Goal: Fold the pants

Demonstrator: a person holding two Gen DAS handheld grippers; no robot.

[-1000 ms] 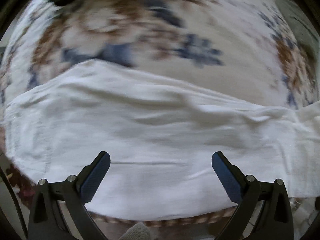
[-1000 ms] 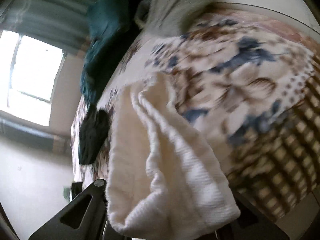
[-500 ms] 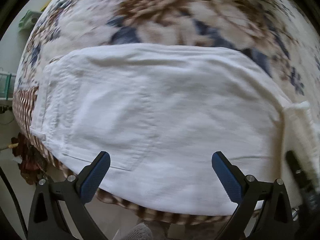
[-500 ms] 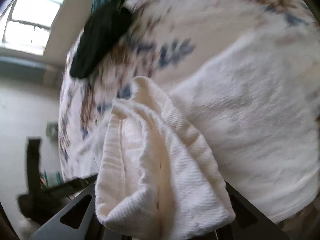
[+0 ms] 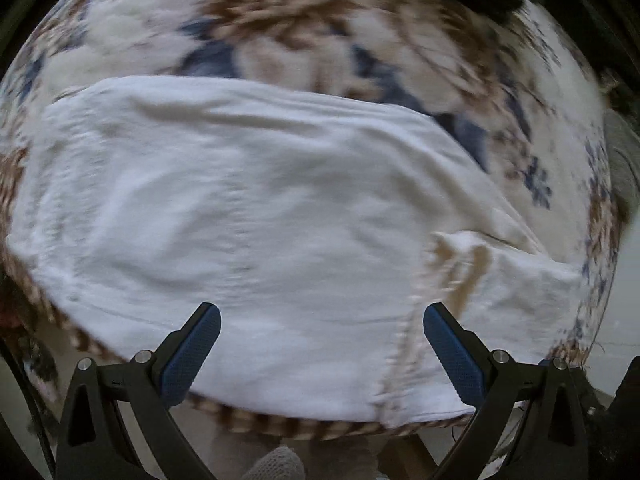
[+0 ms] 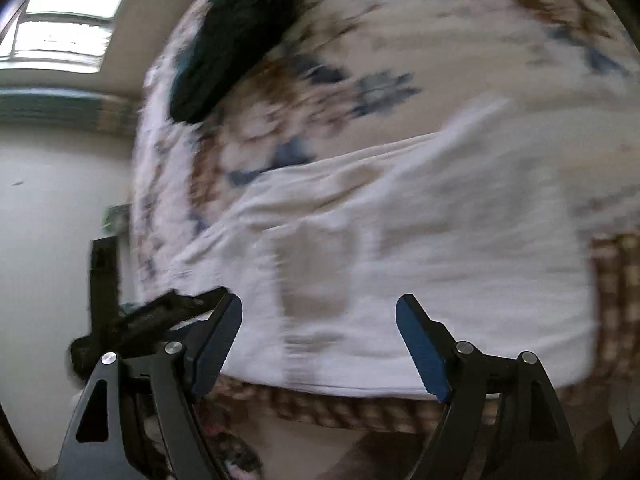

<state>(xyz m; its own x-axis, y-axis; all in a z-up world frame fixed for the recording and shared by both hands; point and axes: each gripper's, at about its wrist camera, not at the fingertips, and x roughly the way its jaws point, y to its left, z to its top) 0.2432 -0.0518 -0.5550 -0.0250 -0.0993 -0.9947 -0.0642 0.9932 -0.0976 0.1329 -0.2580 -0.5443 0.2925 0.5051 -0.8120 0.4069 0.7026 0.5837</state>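
The white pants (image 5: 260,208) lie folded over on a floral bedspread (image 5: 320,32), near the bed's front edge. A folded-over layer with a seam (image 5: 472,264) lies on the right part. My left gripper (image 5: 320,348) is open and empty, just above the pants' near edge. In the right wrist view the pants (image 6: 420,248) lie across the bed, and my right gripper (image 6: 319,340) is open and empty over their near edge. The left gripper's body (image 6: 152,316) shows at the left there.
A dark green garment (image 6: 232,44) lies further back on the bed. The bedspread's checked border (image 6: 360,404) hangs over the front edge. A window (image 6: 60,28) and a pale wall are at the left. Both views are motion-blurred.
My right gripper has let go of the bunched pants end and opened; the cloth now lies flat on the pants. The left gripper's view has shifted right along the pants.
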